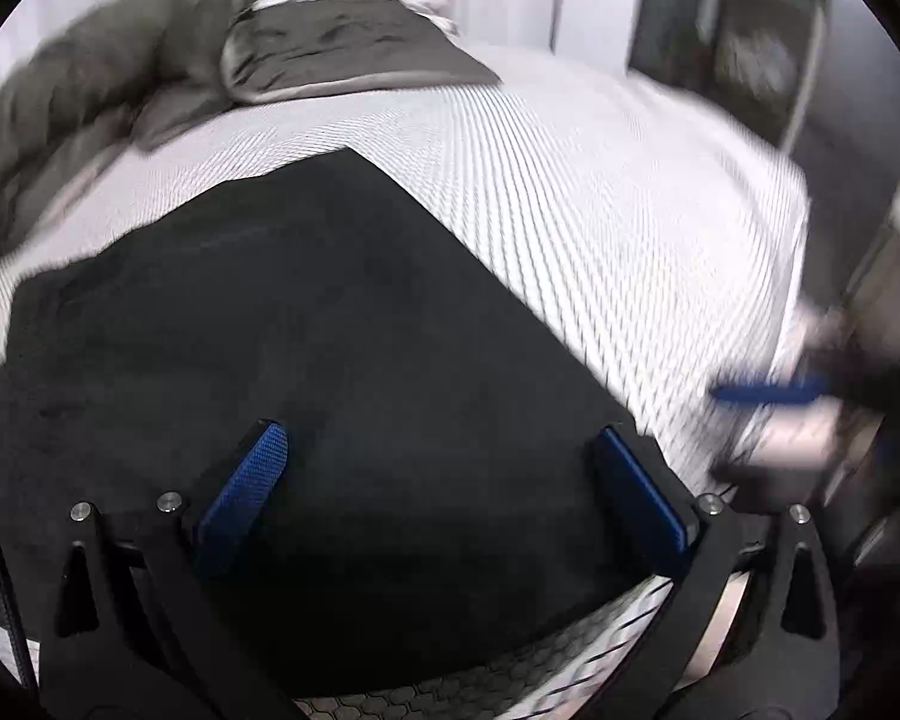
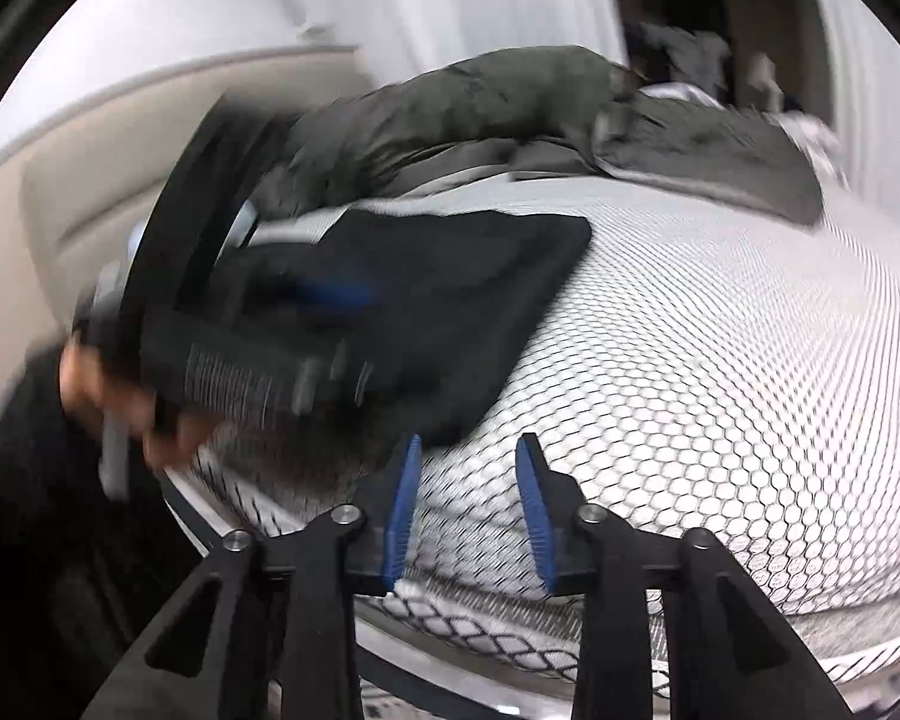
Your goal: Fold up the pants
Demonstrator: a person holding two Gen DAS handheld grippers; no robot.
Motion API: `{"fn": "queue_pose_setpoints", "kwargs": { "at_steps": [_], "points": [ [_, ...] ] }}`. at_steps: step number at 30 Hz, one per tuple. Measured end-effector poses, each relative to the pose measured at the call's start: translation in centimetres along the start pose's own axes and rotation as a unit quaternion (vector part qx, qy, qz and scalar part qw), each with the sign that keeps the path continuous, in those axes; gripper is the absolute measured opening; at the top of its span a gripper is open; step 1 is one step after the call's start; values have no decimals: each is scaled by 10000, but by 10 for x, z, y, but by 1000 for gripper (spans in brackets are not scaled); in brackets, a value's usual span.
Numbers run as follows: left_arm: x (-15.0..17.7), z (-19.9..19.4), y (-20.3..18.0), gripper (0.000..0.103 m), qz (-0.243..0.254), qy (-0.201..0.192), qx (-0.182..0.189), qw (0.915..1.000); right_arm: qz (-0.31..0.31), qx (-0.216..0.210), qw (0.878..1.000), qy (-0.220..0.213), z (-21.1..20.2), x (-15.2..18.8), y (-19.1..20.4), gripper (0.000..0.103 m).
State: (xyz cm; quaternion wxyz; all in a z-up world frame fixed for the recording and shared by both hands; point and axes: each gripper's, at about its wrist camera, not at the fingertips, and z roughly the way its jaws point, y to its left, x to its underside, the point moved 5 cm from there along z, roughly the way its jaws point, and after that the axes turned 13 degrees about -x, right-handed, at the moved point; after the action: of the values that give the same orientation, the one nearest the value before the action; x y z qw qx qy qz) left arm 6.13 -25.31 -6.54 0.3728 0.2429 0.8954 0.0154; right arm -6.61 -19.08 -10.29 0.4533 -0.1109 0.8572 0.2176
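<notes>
Black pants folded flat on a white mattress, both grippers open.

Black and without pattern, the pants lie as one smooth, flat shape with straight edges and one sharp corner pointing to the far side of the bed; the cloth looks soft and has almost no wrinkles. They rest near the front edge of the mattress, whose cover has a dark honeycomb print. The left gripper hangs over the pants with its blue pads wide apart and nothing between them. The right gripper is just beside the pants, over the bare mattress, with its jaws partly apart and empty. A grey blanket and a grey pillow lie at the far end. No container is to be seen.
</notes>
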Motion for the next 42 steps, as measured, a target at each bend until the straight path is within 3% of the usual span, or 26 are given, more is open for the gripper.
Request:
{"fn": "queue_pose_setpoints", "kwargs": {
  "at_steps": [3,6,12,14,17,22,28,31,33,35,40,42],
  "points": [
    [12,2,-10,102,270,-23,-149,9995,559,-324,9979,102,14,-5,-15,47],
    [17,0,-11,102,285,18,-73,9996,1082,-610,9919,278,38,-11,-30,48],
    [30,0,-13,102,468,51,-127,9988,1935,-1308,9720,238,86,-47,-58,47],
    [29,1,-12,102,389,111,-104,9991,2169,-1404,9657,258,103,-60,-70,39],
    [28,2,-12,103,358,175,-113,9991,2409,-1374,9593,527,137,-85,-90,26],
    [28,5,-11,103,311,297,-30,9991,2580,-1214,9548,836,181,-123,-120,20],
    [24,10,-7,103,287,340,90,9990,1647,-207,9810,1006,228,-187,-144,19],
    [18,10,-3,103,302,286,188,9990,1486,-117,9820,1162,216,-188,-137,27],
    [15,5,2,103,233,220,264,9991,1477,-199,9817,1182,197,-183,-128,56],
    [10,-4,10,103,7,133,316,9994,1444,-335,9836,1026,167,-169,-116,70],
    [-5,-23,34,103,-449,-213,343,9982,1834,-1192,9719,868,121,-106,-84,69],
    [-9,-25,42,103,-530,-287,290,9978,1798,-1326,9710,850,121,-91,-70,55]
  ]
}}
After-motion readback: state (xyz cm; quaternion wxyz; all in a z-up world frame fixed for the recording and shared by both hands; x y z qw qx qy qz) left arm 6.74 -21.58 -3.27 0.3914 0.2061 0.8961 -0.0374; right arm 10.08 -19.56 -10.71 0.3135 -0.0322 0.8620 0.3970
